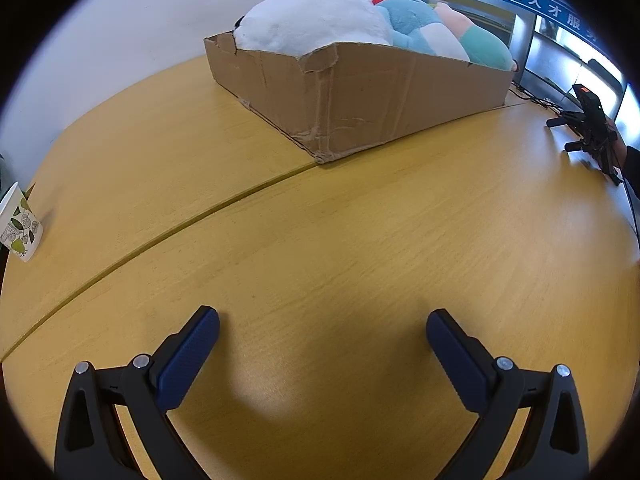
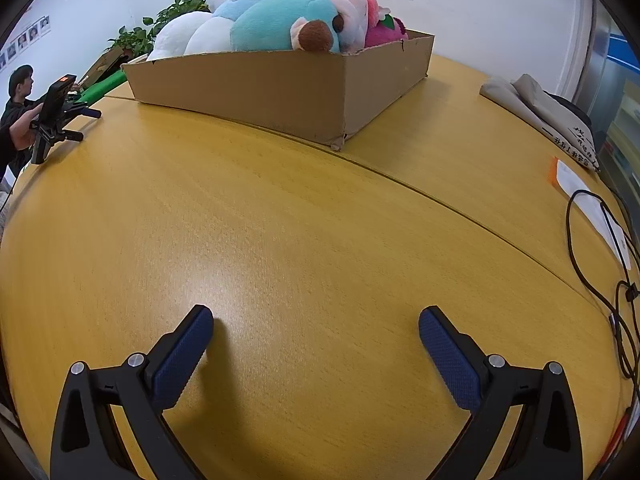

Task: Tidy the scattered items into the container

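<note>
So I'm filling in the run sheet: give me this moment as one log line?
left gripper: open, empty | right gripper: open, empty | plush toys: piled in cardboard box | table ahead: no toys visible

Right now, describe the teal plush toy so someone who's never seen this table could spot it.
On the wooden table stands a cardboard box heaped with plush toys. The teal plush lies at the box's near corner, between a white toy and a pink one. Only it has a round brown nose.
</note>
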{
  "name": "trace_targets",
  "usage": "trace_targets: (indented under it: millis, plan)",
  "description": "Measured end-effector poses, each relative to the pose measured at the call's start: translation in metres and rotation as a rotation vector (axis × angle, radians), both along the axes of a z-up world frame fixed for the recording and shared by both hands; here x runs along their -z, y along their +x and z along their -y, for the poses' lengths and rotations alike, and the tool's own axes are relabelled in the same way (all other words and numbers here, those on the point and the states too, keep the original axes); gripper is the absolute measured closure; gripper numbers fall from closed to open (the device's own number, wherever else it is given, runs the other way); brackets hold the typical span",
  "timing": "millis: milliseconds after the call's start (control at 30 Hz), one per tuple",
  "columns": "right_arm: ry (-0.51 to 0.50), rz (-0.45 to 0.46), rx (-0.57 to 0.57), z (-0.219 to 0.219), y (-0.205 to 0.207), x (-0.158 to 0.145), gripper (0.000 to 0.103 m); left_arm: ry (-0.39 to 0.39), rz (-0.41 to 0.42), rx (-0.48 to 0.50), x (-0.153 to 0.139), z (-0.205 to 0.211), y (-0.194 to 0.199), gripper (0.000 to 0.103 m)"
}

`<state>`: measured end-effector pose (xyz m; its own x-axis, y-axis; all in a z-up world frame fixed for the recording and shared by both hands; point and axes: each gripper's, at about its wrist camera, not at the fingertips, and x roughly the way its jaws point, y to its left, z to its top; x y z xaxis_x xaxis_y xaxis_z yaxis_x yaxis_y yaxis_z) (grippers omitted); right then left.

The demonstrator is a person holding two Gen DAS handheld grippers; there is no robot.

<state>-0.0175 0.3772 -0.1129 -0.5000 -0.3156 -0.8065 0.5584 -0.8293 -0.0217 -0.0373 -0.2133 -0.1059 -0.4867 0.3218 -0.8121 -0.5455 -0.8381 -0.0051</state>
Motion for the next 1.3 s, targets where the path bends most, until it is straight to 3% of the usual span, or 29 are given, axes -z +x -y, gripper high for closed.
trace_targets:
  millis: [267,1300]
  plan:
    - [-0.001,-0.001,0.002,0.0,-0.008,0.0,0.0,0.001,-0.003,-0.006,-0.001,0.016,-0.003,0.0]
    - [0.0,-0.002,0.004,0.001,-0.008,0.001,0.0,-0.002,-0.003,0.003,-0.001,0.015,-0.005,0.0]
